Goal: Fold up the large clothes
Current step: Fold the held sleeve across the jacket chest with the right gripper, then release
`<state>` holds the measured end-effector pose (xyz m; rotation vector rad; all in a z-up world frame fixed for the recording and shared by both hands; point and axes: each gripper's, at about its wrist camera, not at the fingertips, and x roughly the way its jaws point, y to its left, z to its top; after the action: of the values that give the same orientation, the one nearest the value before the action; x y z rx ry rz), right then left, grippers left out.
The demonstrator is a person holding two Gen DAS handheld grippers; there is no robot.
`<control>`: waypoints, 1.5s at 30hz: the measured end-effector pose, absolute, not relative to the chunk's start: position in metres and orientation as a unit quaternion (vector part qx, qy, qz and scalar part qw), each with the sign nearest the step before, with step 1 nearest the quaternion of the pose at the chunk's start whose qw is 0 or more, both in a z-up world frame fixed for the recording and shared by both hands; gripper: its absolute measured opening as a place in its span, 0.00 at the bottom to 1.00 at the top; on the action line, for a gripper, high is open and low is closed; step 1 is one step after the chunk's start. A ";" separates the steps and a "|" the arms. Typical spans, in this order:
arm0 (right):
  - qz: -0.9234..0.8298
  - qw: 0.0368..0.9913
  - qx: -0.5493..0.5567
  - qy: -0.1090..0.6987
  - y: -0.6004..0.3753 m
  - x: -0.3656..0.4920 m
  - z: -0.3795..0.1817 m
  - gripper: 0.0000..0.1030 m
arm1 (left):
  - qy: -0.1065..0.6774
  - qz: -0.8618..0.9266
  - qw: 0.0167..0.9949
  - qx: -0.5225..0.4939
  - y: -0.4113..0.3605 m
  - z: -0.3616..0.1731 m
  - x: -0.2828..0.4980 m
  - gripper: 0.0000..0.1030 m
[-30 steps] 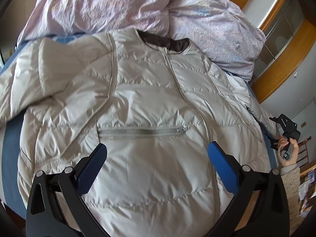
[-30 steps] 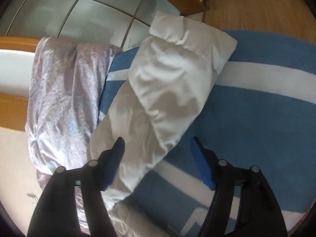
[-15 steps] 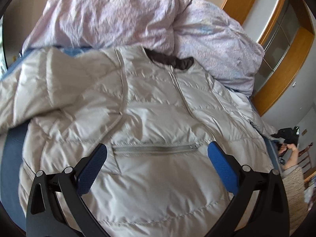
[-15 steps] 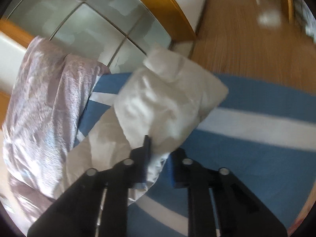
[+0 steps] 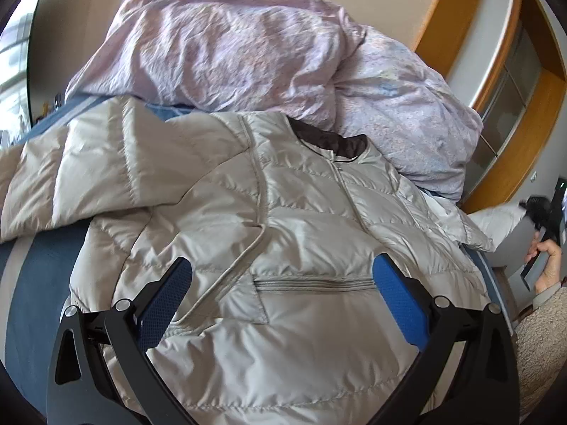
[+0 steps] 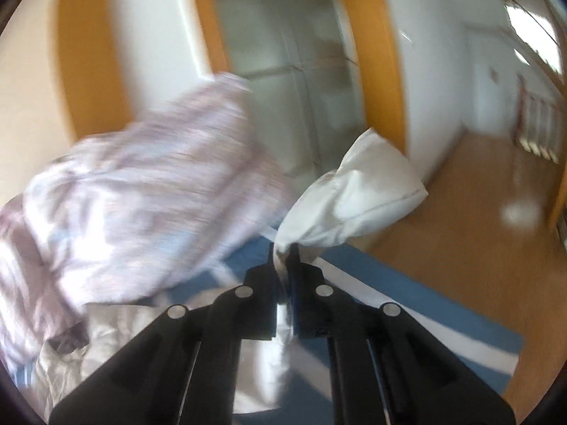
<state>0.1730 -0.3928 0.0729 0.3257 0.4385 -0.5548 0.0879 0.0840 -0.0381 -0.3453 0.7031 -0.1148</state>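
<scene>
So the right gripper (image 6: 282, 248) has its jaws clamped down tight on the jacket's sleeve (image 6: 354, 194), with the pale fabric pinched between the pads and the cuff end puffing out past the tips, held up off the bed in front of the wooden door frame (image 6: 368, 53). That view is pretty blurry. The left gripper (image 5: 281, 292) is wide open and holding nothing, its blue pads (image 5: 164, 301) spread either side of the chest zip pocket (image 5: 313, 281), hovering over the front of the jacket. The puffy beige jacket (image 5: 283, 212) itself lies face up on the blue bedsheet (image 5: 32, 283), dark collar away from the camera, other sleeve flopped out to the left. Behind it there's a crumpled pinkish duvet (image 5: 248, 53) piled against the wall. At the right edge you can see the person's hand (image 5: 547, 258) on the other gripper's handle.
</scene>
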 end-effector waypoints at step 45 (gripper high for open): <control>0.150 0.934 -0.041 0.323 -0.077 0.112 0.030 0.89 | 0.296 0.146 0.801 -0.499 0.334 -0.081 0.023 0.99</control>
<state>0.1119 -0.0772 0.0301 -0.0844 0.6598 0.3070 0.0234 0.3342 -0.0814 -1.0692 0.6355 0.3138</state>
